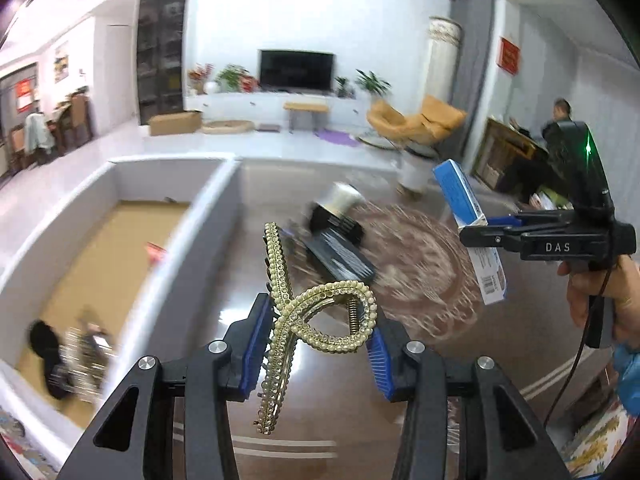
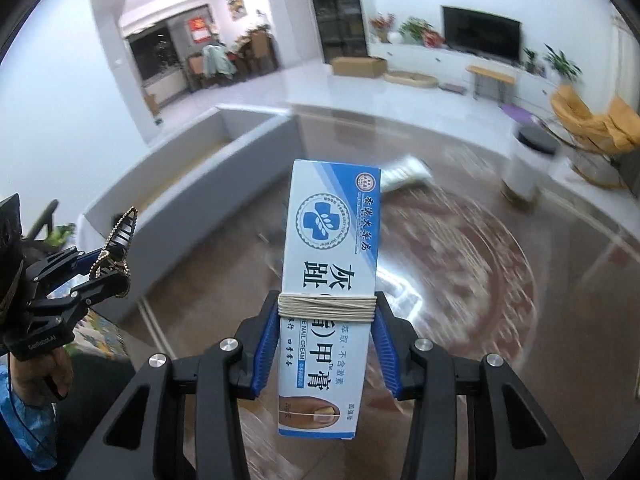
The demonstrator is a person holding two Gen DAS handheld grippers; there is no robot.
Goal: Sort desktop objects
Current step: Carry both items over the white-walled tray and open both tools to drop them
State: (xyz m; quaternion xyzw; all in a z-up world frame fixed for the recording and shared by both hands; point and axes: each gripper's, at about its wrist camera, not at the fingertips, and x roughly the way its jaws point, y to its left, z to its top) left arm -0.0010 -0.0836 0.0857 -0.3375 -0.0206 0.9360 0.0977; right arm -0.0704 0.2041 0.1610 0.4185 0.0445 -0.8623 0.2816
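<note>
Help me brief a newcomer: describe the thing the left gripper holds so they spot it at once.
Beside the white divided tray, above the glossy brown table, the left gripper holds a hair claw clip. Unlike the blue-and-white box nearby, it is gold, looped and pearl-studded.

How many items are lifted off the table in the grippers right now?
2. A pearl hair claw is clamped in the left gripper, and a blue-and-white nail cream box in the right gripper. Other items lie blurred on the table and in the white bin.

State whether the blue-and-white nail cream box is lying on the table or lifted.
Lifted: the blue-and-white nail cream box sits clamped in the right gripper.
</note>
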